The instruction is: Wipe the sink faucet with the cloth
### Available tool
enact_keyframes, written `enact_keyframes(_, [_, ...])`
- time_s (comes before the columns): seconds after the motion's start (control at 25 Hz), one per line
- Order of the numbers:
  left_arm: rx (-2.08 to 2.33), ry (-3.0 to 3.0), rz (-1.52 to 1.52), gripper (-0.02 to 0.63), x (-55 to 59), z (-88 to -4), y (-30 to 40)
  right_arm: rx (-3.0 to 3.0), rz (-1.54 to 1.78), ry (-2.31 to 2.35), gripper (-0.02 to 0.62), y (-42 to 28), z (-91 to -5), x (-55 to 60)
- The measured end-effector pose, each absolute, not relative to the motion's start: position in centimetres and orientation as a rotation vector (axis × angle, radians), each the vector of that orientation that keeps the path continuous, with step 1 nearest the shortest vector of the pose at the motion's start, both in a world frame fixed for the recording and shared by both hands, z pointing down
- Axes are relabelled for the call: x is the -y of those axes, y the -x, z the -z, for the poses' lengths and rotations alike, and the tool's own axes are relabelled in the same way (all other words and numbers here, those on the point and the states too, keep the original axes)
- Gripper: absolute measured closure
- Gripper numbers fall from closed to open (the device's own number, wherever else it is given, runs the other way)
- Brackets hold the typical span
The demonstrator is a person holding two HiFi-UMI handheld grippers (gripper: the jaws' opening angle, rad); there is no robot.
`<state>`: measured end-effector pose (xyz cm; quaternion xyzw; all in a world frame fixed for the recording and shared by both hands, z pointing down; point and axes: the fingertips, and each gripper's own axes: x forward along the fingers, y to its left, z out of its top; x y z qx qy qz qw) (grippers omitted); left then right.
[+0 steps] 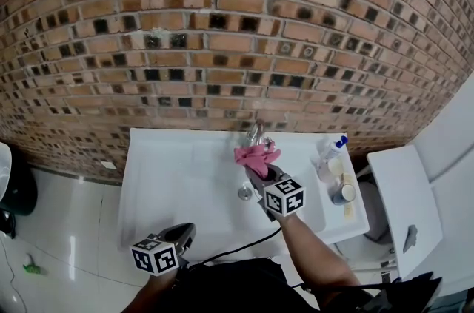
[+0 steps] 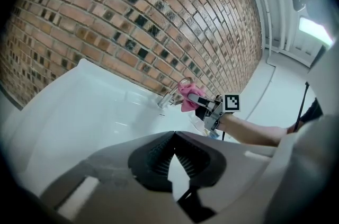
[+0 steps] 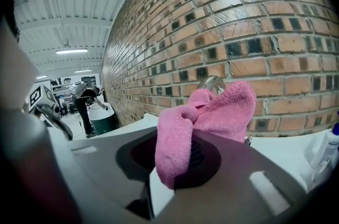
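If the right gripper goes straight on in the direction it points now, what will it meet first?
Most likely the faucet. It stands just ahead of the right gripper, behind the pink cloth held in its jaws, so the cloth would press on it. Depth is hard to judge.

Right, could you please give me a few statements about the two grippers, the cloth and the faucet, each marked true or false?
1. The right gripper is shut on a pink cloth. True.
2. The cloth is held up close by the faucet. True.
3. The left gripper grips the faucet. False: its jaws are together on nothing, and it is back at the front edge of the sink.
4. The white bottle stands to the left of the faucet. False: it stands to the faucet's right.
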<state>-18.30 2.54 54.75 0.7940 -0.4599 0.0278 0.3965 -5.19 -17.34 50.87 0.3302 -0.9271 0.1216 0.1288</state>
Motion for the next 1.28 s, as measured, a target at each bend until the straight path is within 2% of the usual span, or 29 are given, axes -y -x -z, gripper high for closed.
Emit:
enact_keyframes(0.52, [1.037,-2.058,-0.159,0.603,-3.0,-55.6,15.9,2.659,-0.79,-1.078,0.543,1.0,-52.7,12.4])
enact_keyframes(0.84, [1.047,-2.094,-0.146,0.601,-2.1,-54.1,12.2,2.761,-0.888,-1.096,0.541,-3.7,-49.5,9.6])
enact_keyframes(1.28, [1.093,-2.105,-0.104,0.603,-3.6,-51.8,5.0,2.91,-1.023,-0.905,0.541,-9.7,-44.6,0.1])
